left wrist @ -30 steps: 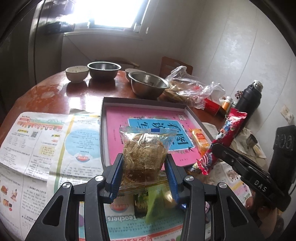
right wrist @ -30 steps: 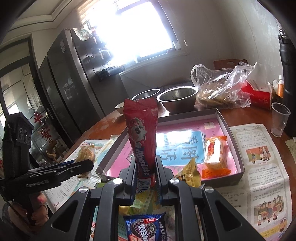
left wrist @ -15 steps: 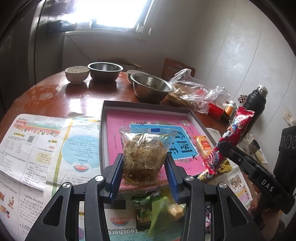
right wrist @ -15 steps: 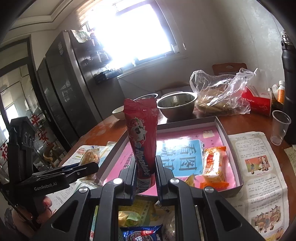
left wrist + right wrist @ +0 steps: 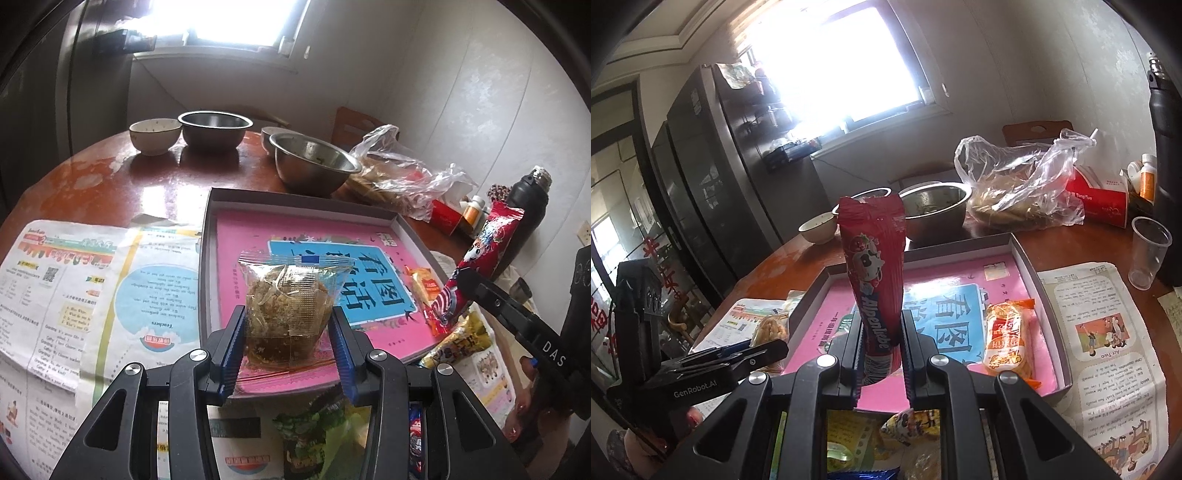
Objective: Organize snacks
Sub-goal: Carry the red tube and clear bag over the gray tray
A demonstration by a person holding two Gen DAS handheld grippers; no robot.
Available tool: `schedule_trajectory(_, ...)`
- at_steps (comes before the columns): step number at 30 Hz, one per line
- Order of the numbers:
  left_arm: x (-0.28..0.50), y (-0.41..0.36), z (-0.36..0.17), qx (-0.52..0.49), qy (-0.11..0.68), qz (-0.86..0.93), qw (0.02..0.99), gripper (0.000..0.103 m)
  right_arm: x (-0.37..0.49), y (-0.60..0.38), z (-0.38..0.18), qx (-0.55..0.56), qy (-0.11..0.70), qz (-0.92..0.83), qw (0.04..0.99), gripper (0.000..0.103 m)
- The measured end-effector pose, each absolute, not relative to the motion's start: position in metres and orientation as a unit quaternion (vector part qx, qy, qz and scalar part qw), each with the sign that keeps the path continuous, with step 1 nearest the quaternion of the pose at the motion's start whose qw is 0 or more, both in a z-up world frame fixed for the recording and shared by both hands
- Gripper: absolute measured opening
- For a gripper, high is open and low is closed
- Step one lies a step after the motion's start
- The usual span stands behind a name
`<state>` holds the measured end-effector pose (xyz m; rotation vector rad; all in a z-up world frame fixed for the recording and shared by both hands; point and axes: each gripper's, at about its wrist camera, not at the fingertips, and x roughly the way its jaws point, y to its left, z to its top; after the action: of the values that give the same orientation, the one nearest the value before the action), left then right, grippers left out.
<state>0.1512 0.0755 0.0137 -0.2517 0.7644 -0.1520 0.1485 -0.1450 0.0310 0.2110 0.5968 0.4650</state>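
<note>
Gripping clear snack pack [image 5: 286, 306], left hand-held gripper [image 5: 286, 347]; right hand-held gripper [image 5: 881, 350] clamps red candy roll [image 5: 873, 273]; clear cup [image 5: 1148, 251] right-view only.

A home kitchen or dining corner, lived in; a round wooden worktop [image 5: 110, 184] carries steel bowls [image 5: 314, 166], a small china bowl [image 5: 155, 134] and a plastic bag of food [image 5: 1015, 192]; a tall dark fridge [image 5: 701, 155] stands beside a bright window [image 5: 842, 66] with a cluttered sill; a wooden chair back [image 5: 1034, 131] shows behind the worktop; a black flask [image 5: 524, 218], a clear plastic cup [image 5: 1148, 251], small bottles [image 5: 1147, 177] and a red tissue box [image 5: 1100, 199] crowd one side; printed newspaper sheets [image 5: 66, 280] lie spread under a shallow box [image 5: 207, 258] with snack packets [image 5: 1008, 339].
</note>
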Motion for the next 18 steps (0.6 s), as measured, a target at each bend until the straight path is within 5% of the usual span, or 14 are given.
schedule_trajectory(18, 0.167, 0.071, -0.004, -0.114, 0.389, -0.072, 0.911, 0.045, 0.168, -0.121, 0.011, 0.066, 0.327, 0.218, 0.917, 0.018)
